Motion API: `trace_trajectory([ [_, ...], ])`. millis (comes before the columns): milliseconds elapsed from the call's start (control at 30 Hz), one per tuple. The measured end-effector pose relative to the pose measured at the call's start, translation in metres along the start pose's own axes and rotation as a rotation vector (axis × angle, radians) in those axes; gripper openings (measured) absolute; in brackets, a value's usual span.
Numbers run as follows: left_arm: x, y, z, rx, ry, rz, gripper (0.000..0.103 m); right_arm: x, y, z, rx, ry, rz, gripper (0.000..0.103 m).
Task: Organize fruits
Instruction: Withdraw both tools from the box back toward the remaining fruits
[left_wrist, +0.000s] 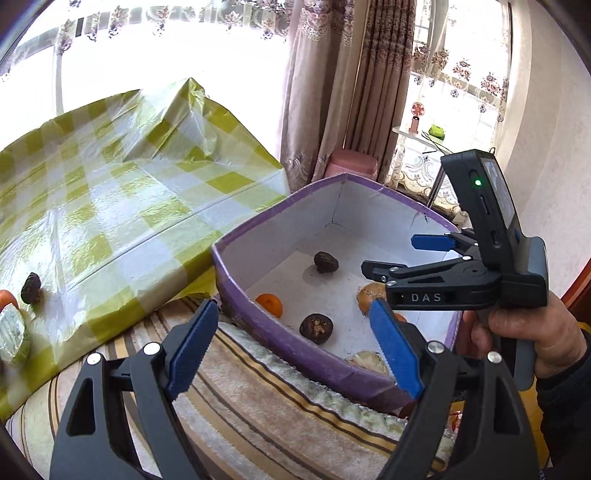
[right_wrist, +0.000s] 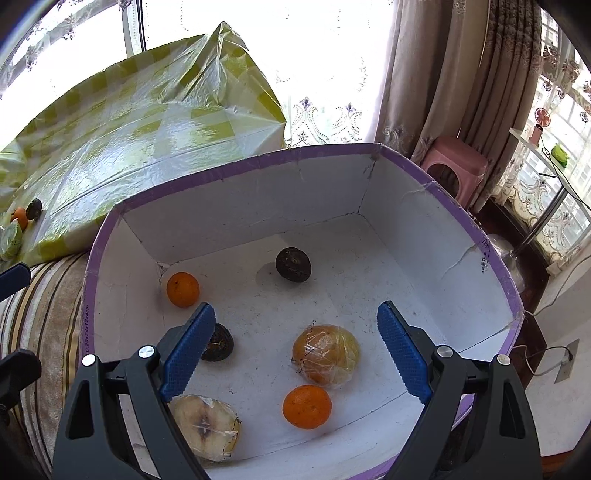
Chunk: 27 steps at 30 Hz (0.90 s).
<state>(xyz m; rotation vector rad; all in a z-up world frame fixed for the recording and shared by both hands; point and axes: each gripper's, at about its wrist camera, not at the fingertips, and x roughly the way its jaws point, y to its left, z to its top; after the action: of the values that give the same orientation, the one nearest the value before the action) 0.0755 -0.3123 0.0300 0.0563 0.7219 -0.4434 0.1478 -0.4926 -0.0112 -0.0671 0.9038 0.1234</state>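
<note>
A purple cardboard box (right_wrist: 332, 151) with a white inside holds two oranges (right_wrist: 183, 290) (right_wrist: 306, 406), two dark brown fruits (right_wrist: 293, 264) (right_wrist: 218, 347), a plastic-wrapped yellow fruit (right_wrist: 325, 354) and a wrapped apple half (right_wrist: 205, 421). My right gripper (right_wrist: 297, 350) hangs open above the box, holding nothing. My left gripper (left_wrist: 295, 347) is open and empty over the box's near rim (left_wrist: 295, 350). The right gripper (left_wrist: 388, 254) also shows in the left wrist view, held by a hand (left_wrist: 535, 332). On the table to the left lie another dark fruit (left_wrist: 31, 288), an orange (right_wrist: 20, 218) and a wrapped greenish fruit (right_wrist: 11, 240).
The box rests on a striped cloth surface (left_wrist: 258, 406). A table under a green-checked plastic cover (left_wrist: 129, 206) stands to the left. Behind are curtains (left_wrist: 332, 92), a pink stool (right_wrist: 454, 166) and a window shelf (right_wrist: 535, 147).
</note>
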Motion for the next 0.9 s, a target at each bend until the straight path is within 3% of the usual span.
trace_trajectory([
  [533, -0.078, 0.086, -0.015, -0.182, -0.128, 0.171, 0.085, -0.03, 0.103, 0.023, -0.038, -0.069, 0.311, 0.087],
  [900, -0.131, 0.16, -0.044, -0.343, -0.176, 0.332, 0.085, -0.027, 0.176, 0.021, -0.1, -0.066, 0.423, 0.087],
])
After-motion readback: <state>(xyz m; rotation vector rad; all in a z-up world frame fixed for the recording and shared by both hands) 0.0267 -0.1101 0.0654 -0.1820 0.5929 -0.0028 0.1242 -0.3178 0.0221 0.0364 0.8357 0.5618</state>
